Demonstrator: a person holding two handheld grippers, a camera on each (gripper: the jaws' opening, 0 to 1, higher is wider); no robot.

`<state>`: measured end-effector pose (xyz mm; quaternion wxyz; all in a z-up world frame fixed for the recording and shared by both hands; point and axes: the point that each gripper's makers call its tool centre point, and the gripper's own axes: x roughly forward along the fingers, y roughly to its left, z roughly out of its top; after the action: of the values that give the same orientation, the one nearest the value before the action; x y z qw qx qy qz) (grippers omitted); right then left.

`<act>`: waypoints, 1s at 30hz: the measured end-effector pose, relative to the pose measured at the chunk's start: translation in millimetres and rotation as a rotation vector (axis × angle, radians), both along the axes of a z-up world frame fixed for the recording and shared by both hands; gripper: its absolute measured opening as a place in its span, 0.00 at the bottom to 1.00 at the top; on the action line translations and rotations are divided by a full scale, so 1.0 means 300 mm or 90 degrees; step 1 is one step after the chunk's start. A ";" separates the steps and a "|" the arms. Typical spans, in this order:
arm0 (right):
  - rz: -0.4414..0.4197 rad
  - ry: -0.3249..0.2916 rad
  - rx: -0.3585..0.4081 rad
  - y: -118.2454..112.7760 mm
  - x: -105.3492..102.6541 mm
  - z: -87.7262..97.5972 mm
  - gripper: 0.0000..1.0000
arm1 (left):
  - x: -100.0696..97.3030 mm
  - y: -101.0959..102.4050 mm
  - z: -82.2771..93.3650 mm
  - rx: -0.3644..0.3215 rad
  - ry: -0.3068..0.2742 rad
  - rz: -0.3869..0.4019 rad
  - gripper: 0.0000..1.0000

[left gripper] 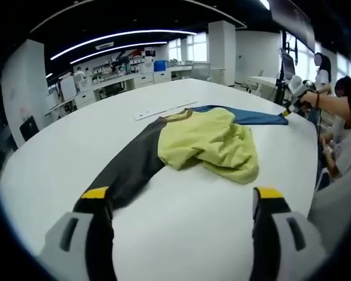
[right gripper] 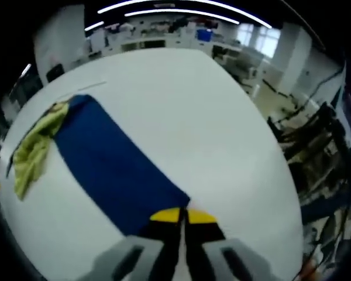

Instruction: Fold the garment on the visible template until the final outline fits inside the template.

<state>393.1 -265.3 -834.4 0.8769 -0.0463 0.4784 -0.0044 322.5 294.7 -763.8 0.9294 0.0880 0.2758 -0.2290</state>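
On white table (left gripper: 181, 234): garment (left gripper: 207, 140) lying crumpled, yellow body bunching between dark sleeve (left gripper: 131, 167) and blue sleeve (right gripper: 114, 170). Right gripper (right gripper: 183, 218) pinching blue cuff closed, likely stretching it flat. Left gripper (left gripper: 181, 196) hovering wide open, gripping nothing.

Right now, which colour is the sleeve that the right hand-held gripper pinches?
Dark blue sleeve, held by the right hand-held gripper; clearest in the right gripper view.
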 end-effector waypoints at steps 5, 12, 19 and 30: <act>0.023 -0.040 0.006 0.047 0.016 0.048 0.25 | -0.004 -0.003 0.002 -0.001 0.000 -0.002 0.99; 0.100 -0.076 0.082 0.201 0.053 0.083 0.45 | -0.004 -0.027 0.011 -0.005 -0.006 -0.013 0.99; 0.183 -0.090 0.102 0.347 0.069 0.109 0.53 | 0.003 -0.069 -0.002 -0.009 -0.003 -0.033 0.95; 0.307 -0.113 0.149 0.590 0.077 0.119 0.57 | 0.034 -0.107 -0.059 -0.014 0.003 -0.061 0.75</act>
<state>416.1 -88.2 -798.8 0.8905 -0.0565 0.3722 0.2556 332.7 262.5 -781.5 0.9176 0.0905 0.2713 -0.2761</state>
